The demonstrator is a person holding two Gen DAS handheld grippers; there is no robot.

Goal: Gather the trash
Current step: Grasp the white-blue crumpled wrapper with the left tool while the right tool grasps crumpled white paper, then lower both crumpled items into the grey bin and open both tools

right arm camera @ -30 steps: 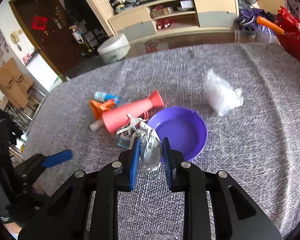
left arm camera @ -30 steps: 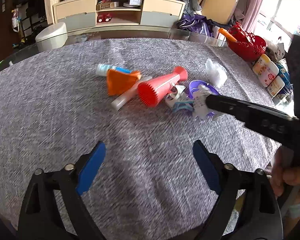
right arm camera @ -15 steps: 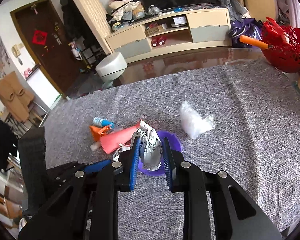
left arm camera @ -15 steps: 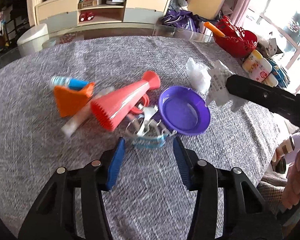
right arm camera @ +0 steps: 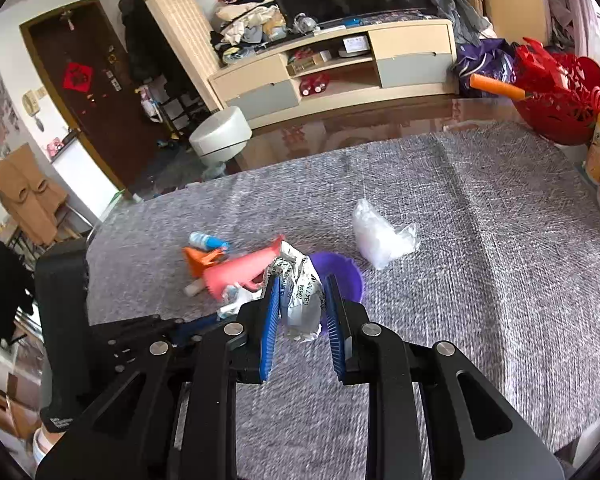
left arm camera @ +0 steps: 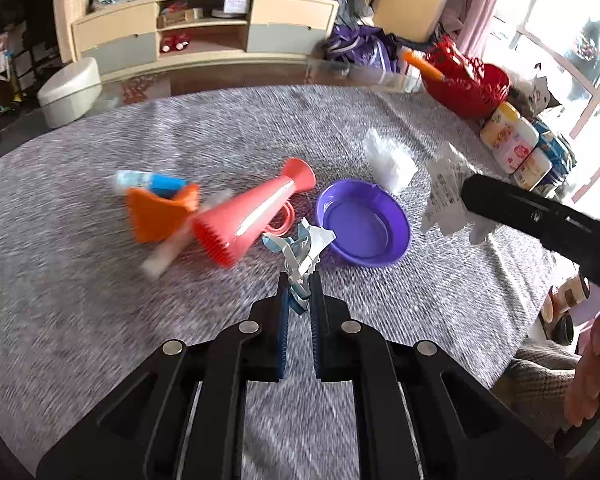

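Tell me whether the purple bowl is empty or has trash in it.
Empty: the left wrist view shows the purple bowl's bare inside, with nothing in it.

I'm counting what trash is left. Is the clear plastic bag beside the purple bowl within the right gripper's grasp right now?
Probably not yet: the right gripper is shut on a crumpled wrapper. The clear plastic bag lies unobstructed on the cloth beyond the purple bowl.
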